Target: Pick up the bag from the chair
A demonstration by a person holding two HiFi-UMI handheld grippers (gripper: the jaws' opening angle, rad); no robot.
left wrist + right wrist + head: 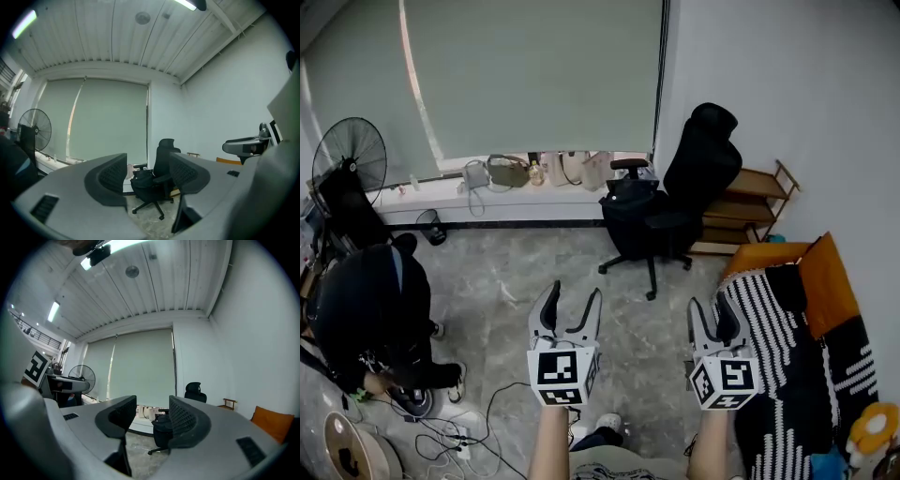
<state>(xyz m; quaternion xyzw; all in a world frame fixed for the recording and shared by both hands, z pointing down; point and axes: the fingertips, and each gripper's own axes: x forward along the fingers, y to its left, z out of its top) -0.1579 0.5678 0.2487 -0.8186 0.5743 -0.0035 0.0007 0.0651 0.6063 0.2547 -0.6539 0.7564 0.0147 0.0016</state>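
Both jaws are up in front of me, neither gripping anything. L gripper [573, 300]: jaws spread wide, just air in the gap. R gripper [711, 314]: also released, nothing btwn the pads.

The black bag [630, 193] sits on the seat of the black office chair [703, 159], towards the seat's front edge and just beside the armrest. The chair stands across the room near the corner, well apart from both grippers, with bare floor [506, 272] btwn us.

What matters for the move: the bag is straight ahead and lies btwn the lines of my two grippers. Each gripper view shows it through its own open gap. In the R gripper view it's partly tucked behind one jaw. L looks a touch better lined up, I'd say, but neither is really nearer, so it's a walk-up first and a reach after.

Orientation: the bag looks squat, wider than tall, w/ its long axis approx. across the seat, left-right from where I stand. Can't make out a handle or strap from this far, so can't say which way it points. The chair back is on the far right side of the bag, so approach from the open front-left.
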